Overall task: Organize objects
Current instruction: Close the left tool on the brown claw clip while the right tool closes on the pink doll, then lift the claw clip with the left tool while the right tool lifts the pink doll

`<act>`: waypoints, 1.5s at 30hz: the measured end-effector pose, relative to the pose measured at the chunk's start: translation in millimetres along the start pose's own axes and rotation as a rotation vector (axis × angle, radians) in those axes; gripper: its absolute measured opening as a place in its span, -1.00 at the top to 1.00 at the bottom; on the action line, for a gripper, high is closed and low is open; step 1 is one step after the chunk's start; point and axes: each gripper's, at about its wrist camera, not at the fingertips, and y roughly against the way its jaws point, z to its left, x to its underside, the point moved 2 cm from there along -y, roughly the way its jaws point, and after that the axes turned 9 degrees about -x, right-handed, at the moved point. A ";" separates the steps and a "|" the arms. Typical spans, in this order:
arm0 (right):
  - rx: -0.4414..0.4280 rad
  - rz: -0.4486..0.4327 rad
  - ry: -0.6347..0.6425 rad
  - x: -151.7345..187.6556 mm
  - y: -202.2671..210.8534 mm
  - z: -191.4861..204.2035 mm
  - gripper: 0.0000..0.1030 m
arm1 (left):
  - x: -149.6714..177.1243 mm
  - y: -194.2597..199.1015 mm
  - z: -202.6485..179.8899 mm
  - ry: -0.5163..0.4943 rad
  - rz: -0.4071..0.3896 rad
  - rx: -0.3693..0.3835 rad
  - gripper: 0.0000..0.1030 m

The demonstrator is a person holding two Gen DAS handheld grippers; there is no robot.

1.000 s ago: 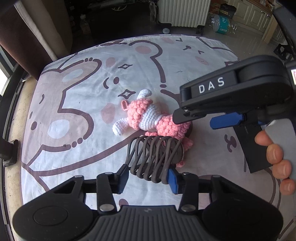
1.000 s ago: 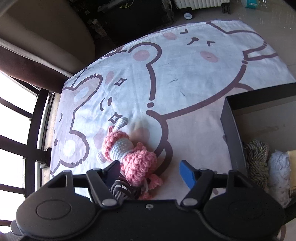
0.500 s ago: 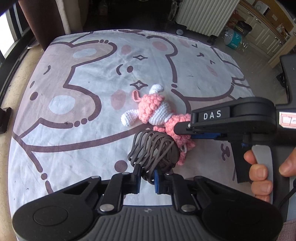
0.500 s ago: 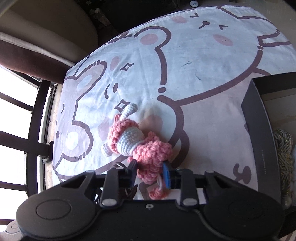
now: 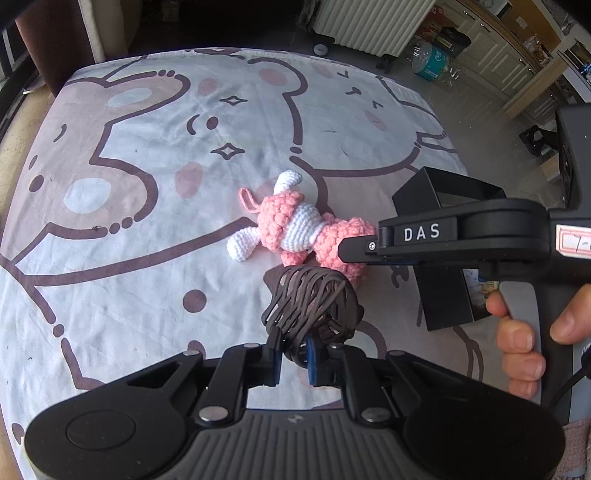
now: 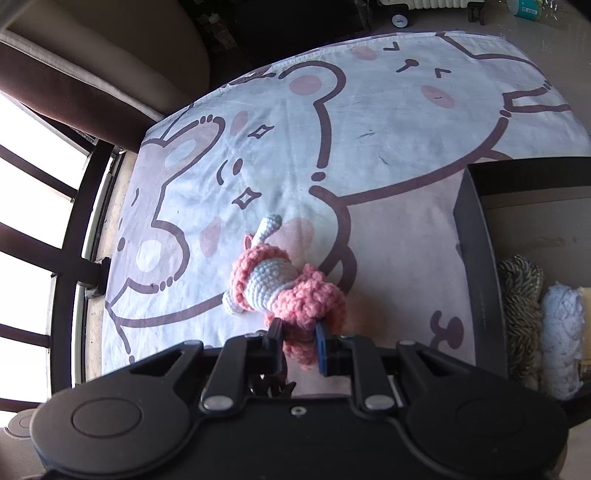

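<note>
- Left tongs (image 5: 292, 357) clamped narrow on dark brown cord bundle (image 5: 312, 301); bundle bunched up above the pads, just beside the doll.
- Right tongs (image 6: 300, 345) just closed, now pinching the pink skirt end of crochet doll (image 6: 275, 286); the doll's white ear pointing away toward the cloth.
- From left wrist view, right tongs body marked DAS, held by a hand (image 5: 526, 341), reaching in from the right, tip at the doll's pink end.
- Step in hand: both grasps made, pick-up stage; neither item in the box yet.
- Next move, likely: lift both clear, carry right to black box (image 6: 476, 266), drop in free space beside yarn skeins (image 6: 521, 284) already lying inside; loose cord loops could snag on the doll or box rim.
- Surface draped in bear-print cloth (image 5: 147, 155), pale with brown outlines and pink cheeks; box at its right edge.
- Room: white radiator (image 5: 369, 18) beyond the far edge, barred window (image 6: 37, 229) at left, cabinets far right.
</note>
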 end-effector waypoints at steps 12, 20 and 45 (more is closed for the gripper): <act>0.086 0.047 0.016 21.2 30.2 -11.6 0.65 | 13.0 -2.3 27.4 0.088 0.058 -0.101 0.71; 0.103 0.181 0.121 39.4 18.3 -4.9 0.63 | 0.5 3.4 49.1 0.205 -0.030 -0.200 0.64; 0.095 0.105 0.253 27.9 35.8 6.1 0.37 | -24.2 -0.9 56.5 0.375 -0.133 -0.197 0.02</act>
